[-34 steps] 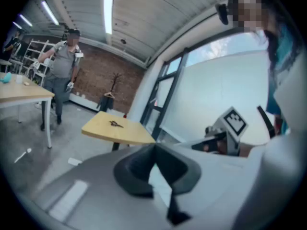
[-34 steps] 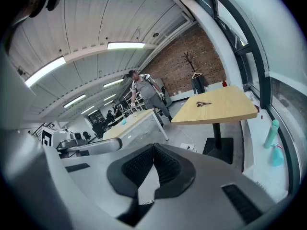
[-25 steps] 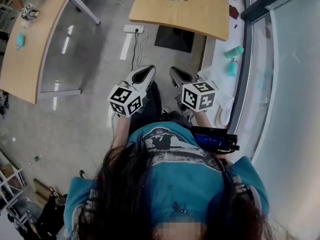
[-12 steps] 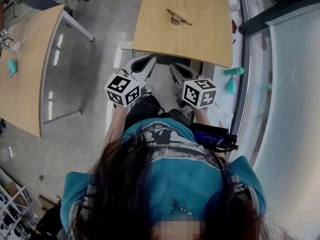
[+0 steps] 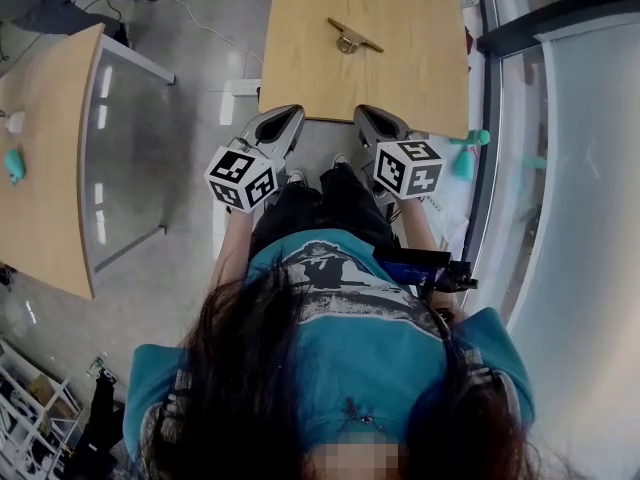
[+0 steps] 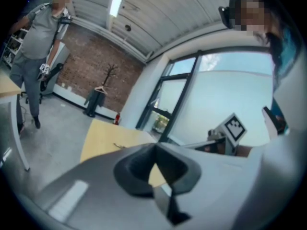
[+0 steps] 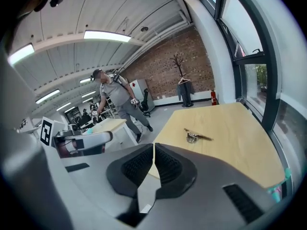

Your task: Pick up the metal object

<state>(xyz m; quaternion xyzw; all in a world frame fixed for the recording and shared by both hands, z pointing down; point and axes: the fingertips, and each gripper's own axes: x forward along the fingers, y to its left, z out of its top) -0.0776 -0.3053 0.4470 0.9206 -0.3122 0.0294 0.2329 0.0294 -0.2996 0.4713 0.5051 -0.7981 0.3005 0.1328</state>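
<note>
Here, my shirt (image 5: pixel 350 308): teal, right under the head camera, with my dark hair hanging over it.
My left gripper (image 5: pixel 283 118): held out in front of me at the near edge of the table; its dark pads are pressed together with nothing between them.
My right gripper (image 5: pixel 372 118): just beside the left one, on its right, at the same near edge; its ribbed pads meet along one seam and clamp nothing.
Wooden table (image 5: pixel 420 78): a light, squarish top straight ahead of both grippers.
Metal object (image 5: pixel 352 36): lying flat on the wooden table toward its far half, well apart from both grippers; from my right gripper it sits ahead and a little to the right of the closed pads. It looks like a thin bar with a small rounded part under it; finer detail is too small to tell.
Power strip (image 5: pixel 243 88): white, on the grey floor (image 5: pixel 190 58) by the table's near left corner.
Teal items (image 5: pixel 465 158): on the ledge along the window, to my right.
Second table (image 5: pixel 45 168): long and wood-topped, well off to my left.
Another person (image 7: pixel 115 102): standing on the floor beyond that second table.
Brick wall (image 7: pixel 192 66): at the far end, with a coat stand (image 7: pixel 181 83) and a red fire extinguisher (image 7: pixel 212 97) in front of it.
</note>
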